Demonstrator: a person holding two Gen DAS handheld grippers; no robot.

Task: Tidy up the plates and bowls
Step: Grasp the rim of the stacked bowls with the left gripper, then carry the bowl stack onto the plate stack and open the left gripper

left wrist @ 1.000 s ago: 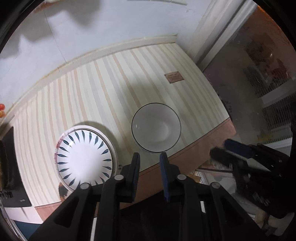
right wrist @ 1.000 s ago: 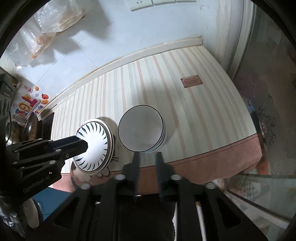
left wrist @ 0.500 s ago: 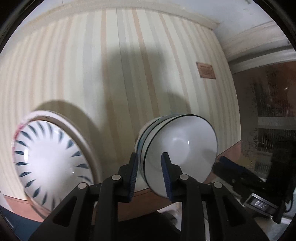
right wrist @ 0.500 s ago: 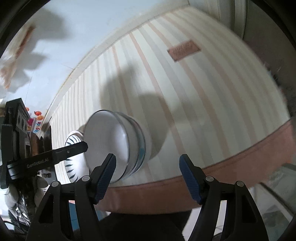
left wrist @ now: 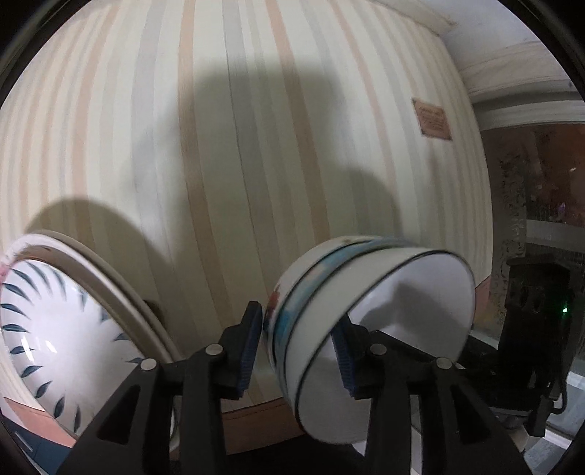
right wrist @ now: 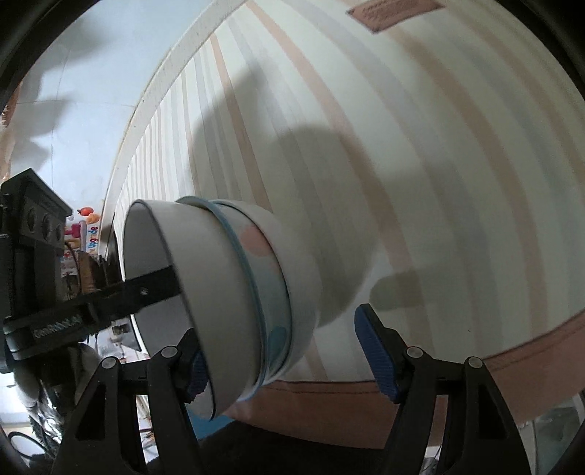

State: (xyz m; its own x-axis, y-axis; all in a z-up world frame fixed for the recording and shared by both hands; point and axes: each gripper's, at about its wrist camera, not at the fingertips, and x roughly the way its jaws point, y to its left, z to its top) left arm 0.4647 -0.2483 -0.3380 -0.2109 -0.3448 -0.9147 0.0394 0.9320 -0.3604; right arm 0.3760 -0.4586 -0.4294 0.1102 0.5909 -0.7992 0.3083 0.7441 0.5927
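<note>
left wrist view: the left hand-held gripper (left wrist: 298, 345) straddles the near wall of a stack of bowls (left wrist: 369, 325) on a striped cloth (left wrist: 256, 146) that covers the counter. its jaws have just been opening. one blue pad (left wrist: 252, 343) sits just outside the stack's wall, the other pad (left wrist: 343, 360) inside the top bowl; the rim lies between them, and whether either pad presses on it cannot be told through the blur. the top bowl is white inside with a thin dark rim; the bowls under it show blue and red marks. left of the stack, apart from it, a stack of plates (left wrist: 55, 329) sits at the cloth's near edge, the top one white with a ring of dark leaf marks. beyond the stack, toward the cloth's far right corner, lies a small brown label (left wrist: 432, 120).

right wrist view: the right hand-held gripper (right wrist: 289, 356) stands wide apart around the stack of bowls (right wrist: 234, 292). its jaws have just been opening. the left pad (right wrist: 197, 372) is just beside the top bowl's wall, contact unclear; the right pad (right wrist: 376, 360) hangs clear of the stack over the cloth (right wrist: 420, 164). the left hand-held gripper's finger (right wrist: 146, 288) reaches into the top bowl from the left. the label (right wrist: 393, 12) lies at the far edge.
</note>
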